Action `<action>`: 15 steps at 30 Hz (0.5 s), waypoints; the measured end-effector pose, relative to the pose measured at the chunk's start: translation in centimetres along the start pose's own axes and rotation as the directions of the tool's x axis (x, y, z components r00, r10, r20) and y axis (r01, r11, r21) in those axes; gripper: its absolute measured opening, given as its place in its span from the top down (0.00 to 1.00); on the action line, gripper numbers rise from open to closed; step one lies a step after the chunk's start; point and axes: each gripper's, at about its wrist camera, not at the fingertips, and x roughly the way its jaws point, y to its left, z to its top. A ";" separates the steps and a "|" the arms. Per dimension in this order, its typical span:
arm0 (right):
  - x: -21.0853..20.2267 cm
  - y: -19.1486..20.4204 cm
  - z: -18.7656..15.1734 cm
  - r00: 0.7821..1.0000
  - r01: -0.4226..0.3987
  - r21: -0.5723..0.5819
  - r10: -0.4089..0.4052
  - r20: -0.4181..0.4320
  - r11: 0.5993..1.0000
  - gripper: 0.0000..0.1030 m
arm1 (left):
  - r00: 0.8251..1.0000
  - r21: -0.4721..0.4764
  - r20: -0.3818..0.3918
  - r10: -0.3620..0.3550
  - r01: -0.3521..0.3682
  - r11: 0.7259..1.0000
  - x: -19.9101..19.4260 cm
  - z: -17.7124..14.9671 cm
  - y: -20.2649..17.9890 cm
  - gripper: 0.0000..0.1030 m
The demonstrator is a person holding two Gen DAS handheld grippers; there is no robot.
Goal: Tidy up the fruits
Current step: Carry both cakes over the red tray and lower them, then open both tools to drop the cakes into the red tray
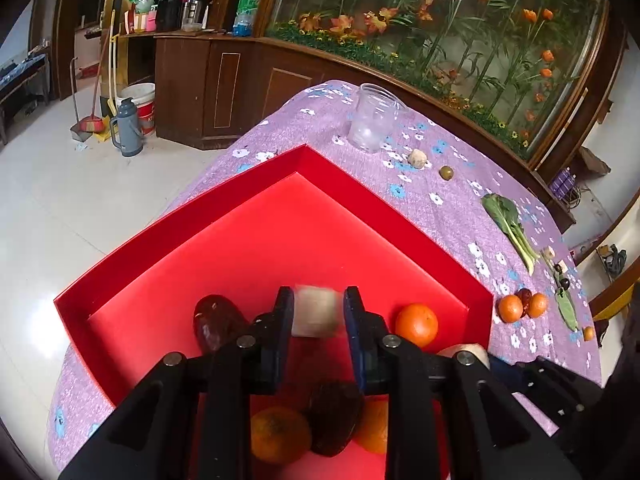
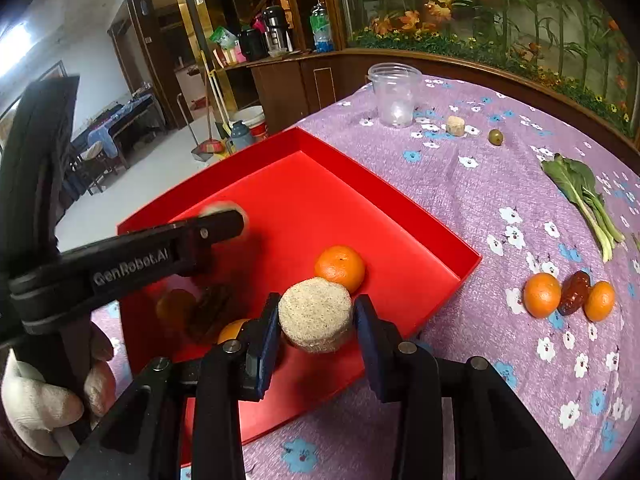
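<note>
Above the red tray point(image 1: 240, 184), my left gripper point(image 1: 316, 308) has a blurred pale chunk point(image 1: 316, 312) loose between its open fingers. In the tray lie an orange point(image 1: 416, 324), a dark date point(image 1: 216, 320), and more oranges and a date under the gripper. My right gripper point(image 2: 318, 320) is shut on a pale speckled round slice point(image 2: 316, 318) and hangs over the tray's near right rim point(image 2: 400, 196). The right wrist view shows the left gripper point(image 2: 222, 216) from the side, farther left over the tray, held by a gloved hand point(image 2: 40, 400).
On the purple flowered cloth right of the tray lie two oranges point(image 2: 542, 294) with a date point(image 2: 576, 286) between them, a leafy green point(image 2: 580, 188), a green olive point(image 2: 496, 136), a pale chunk point(image 2: 455, 125) and a clear plastic cup point(image 2: 394, 94). The table edge drops off behind the tray.
</note>
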 end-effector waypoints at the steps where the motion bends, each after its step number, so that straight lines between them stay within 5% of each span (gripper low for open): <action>1: 0.3 -0.1 0.0 1.000 0.004 0.000 -0.004 -0.003 1.000 0.60 | 1.000 -0.006 0.006 -0.009 0.009 1.000 -0.2 0.1 0.0 0.62; 4: 0.4 -0.3 0.0 1.000 0.002 0.007 -0.002 0.002 1.000 0.55 | 0.999 -0.032 0.041 -0.024 0.025 0.999 -1.1 0.2 0.2 0.45; 15: -2.7 -1.7 -1.5 0.998 -0.019 0.090 0.013 0.062 0.996 0.40 | 0.992 -0.122 0.108 -0.059 0.072 0.990 -5.2 -1.7 -0.2 0.34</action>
